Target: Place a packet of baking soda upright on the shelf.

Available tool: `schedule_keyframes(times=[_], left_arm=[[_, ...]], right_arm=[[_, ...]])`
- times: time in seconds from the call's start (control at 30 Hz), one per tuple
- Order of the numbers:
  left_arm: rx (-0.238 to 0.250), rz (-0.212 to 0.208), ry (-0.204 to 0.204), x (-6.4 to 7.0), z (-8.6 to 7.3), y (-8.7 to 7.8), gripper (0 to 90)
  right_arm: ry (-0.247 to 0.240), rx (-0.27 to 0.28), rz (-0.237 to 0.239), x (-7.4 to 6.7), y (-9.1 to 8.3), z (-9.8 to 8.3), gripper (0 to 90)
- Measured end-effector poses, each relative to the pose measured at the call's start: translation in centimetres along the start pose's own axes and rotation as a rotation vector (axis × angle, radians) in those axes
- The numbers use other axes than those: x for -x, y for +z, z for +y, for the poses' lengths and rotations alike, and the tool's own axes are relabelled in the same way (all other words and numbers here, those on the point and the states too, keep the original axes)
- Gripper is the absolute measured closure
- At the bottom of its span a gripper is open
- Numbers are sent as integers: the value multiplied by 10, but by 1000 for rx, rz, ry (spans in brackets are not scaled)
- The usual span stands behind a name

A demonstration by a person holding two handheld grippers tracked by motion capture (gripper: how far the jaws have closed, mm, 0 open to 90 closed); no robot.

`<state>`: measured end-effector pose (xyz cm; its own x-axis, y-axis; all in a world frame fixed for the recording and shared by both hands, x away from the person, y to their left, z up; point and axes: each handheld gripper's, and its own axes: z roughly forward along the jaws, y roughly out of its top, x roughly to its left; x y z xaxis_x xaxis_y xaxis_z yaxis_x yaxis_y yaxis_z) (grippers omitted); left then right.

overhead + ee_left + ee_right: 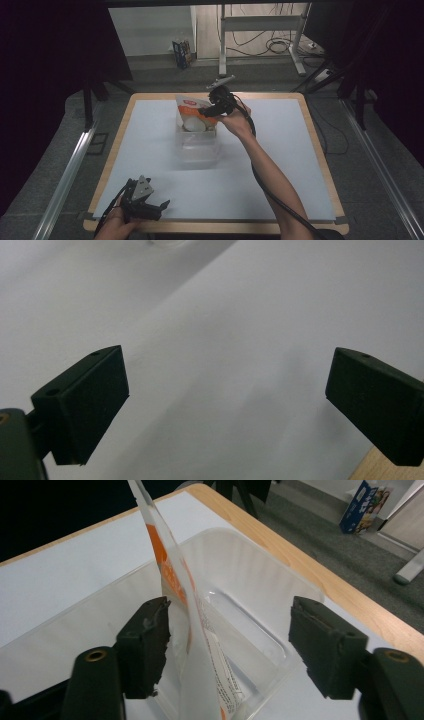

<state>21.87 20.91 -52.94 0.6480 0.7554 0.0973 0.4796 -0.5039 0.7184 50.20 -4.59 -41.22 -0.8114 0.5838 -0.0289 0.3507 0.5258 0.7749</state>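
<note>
My right fingers (150,645) are standing apart around the snack pouch (200,645), one beside its left face, whether touching I cannot tell, the other well clear on the right, so they are not pressing it. The pouch is standing on edge inside the clear plastic container (250,575), which is sitting on the white tabletop (280,165) toward its far side. In the high view my right gripper (216,107) is hovering at the pouch (192,112) top above the container (200,145). My left gripper (150,204) is resting near the tabletop's front edge, its fingers (85,405) spreading wide open over bare white surface, holding nothing.
</note>
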Motion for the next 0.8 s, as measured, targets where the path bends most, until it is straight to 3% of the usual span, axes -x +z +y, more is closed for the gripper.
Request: schedule_keyframes(times=[0.47,0.8], left_arm=[[-5,1,6,1,0,0,37],[-3,-1,-1,0,0,1,38]], right_arm=[[-30,30,23,-4,-20,-2,176],[-33,32,38,-5,-28,-9,156]])
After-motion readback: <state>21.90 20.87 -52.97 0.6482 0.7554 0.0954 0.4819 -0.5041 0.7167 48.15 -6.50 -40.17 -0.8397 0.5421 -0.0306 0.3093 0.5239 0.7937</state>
